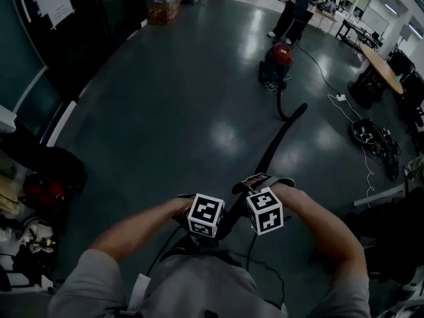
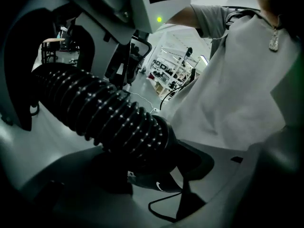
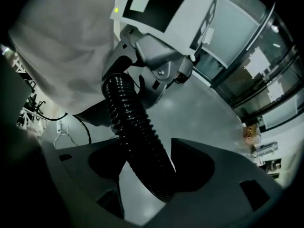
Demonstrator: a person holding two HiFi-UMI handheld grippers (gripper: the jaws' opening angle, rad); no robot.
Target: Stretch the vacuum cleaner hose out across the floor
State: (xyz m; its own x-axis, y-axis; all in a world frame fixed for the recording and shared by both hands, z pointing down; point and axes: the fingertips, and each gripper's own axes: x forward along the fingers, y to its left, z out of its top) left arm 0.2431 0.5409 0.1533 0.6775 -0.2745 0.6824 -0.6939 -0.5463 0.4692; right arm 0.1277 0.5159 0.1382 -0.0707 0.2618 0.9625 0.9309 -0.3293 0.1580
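Observation:
A red and blue vacuum cleaner (image 1: pixel 277 61) stands far out on the dark floor. Its black ribbed hose (image 1: pixel 273 148) curls beside it, then rises in a line to my two grippers, held close together in front of my chest. My left gripper (image 1: pixel 207 218) is shut on the smooth cuff at the hose end (image 2: pixel 164 137). In the left gripper view the ribbed hose (image 2: pixel 109 113) runs off up and left. My right gripper (image 1: pixel 264 212) sits just ahead of it. Its jaws are opening: the hose (image 3: pixel 135 127) passes between them with slivers of floor showing either side.
A person (image 1: pixel 299 5) stands behind the vacuum cleaner. A white power strip and cable (image 1: pixel 340 98) lie to its right, near a long table (image 1: pixel 381 65) and a black round item (image 1: pixel 366 131). A cardboard box (image 1: pixel 163 6) sits far left. Bags (image 1: pixel 43 194) crowd the left wall.

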